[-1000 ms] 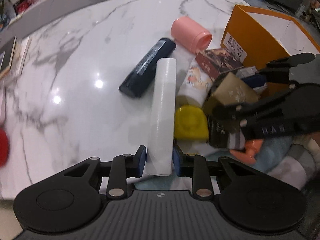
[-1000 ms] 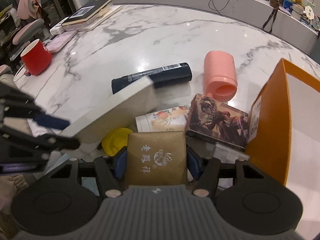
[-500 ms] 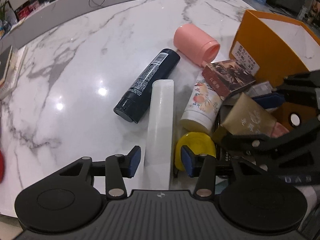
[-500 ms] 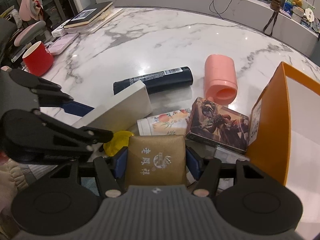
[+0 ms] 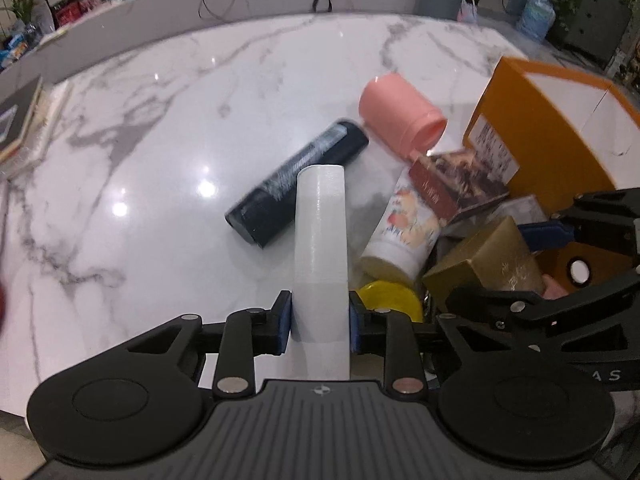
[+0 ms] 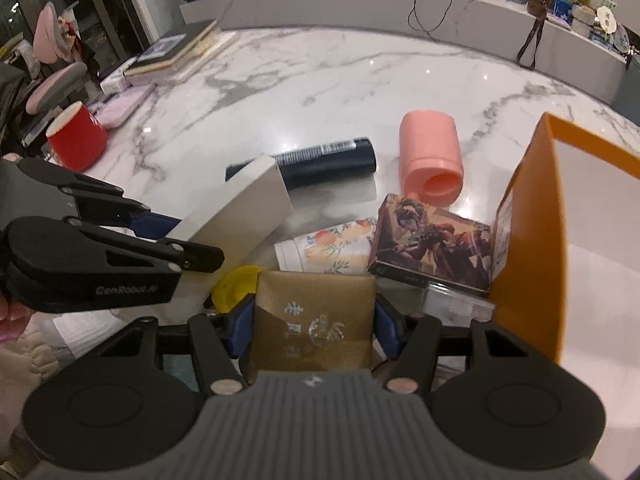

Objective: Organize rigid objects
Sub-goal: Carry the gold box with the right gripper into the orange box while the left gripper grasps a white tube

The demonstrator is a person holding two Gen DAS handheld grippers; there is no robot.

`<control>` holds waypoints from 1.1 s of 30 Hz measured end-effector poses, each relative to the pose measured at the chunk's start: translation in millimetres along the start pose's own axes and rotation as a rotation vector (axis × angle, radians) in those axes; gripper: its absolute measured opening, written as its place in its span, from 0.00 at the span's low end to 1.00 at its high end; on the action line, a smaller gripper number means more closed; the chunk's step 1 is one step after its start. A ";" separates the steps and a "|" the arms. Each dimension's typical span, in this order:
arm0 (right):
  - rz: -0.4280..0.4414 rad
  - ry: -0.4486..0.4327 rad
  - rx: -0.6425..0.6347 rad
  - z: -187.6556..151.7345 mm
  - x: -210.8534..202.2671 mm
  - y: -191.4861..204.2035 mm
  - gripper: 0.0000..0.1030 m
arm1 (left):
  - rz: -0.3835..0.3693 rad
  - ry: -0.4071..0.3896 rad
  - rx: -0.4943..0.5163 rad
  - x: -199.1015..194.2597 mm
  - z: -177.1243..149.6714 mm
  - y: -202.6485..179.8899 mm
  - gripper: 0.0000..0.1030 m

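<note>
White marble worktop (image 5: pixel 168 128) is crowded. Left claw (image 5: pixel 320 318) pinches a long white box (image 5: pixel 320 240), right claw (image 6: pixel 314 326) pinches a gold box (image 6: pixel 314 320) (close together), so they could bump and drop.

we see a white marble table (image 6: pixel 360 80) with grey veins. on it lie a black bottle (image 6: pixel 328 158) on its side and, just beside it, a pink cup (image 6: pixel 430 156) tipped over, mouth toward us. nearer us a peach-printed tube (image 6: pixel 332 250) lies next to a picture box (image 6: pixel 434 248), which touches an open orange box (image 6: pixel 528 220). at the far left stand a red cup (image 6: pixel 76 142) and stacked books (image 6: pixel 176 52).
</note>
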State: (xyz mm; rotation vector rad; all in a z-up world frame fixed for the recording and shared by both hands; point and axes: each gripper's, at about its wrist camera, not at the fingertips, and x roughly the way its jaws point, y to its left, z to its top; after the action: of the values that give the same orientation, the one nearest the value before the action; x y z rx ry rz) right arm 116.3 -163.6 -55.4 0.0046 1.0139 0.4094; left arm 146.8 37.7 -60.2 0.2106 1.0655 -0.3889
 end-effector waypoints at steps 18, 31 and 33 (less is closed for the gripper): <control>-0.066 -0.319 0.077 -0.6 -131.6 -39.4 0.58 | -0.161 -0.192 -0.048 -118.5 45.9 -70.2 0.30; -0.210 -0.326 0.270 -25.1 -146.9 -155.0 0.58 | -0.321 -0.043 -0.078 -34.5 142.0 -161.3 0.30; -0.209 -0.300 0.300 -30.5 -137.3 -171.8 0.58 | -0.305 0.003 -0.084 -13.7 145.9 -172.9 0.30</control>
State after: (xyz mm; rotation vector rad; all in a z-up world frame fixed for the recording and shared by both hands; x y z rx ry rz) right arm 84.8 -373.9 8.3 0.2219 0.7616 0.0595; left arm 188.2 -168.7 23.9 -0.0284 1.1172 -0.6163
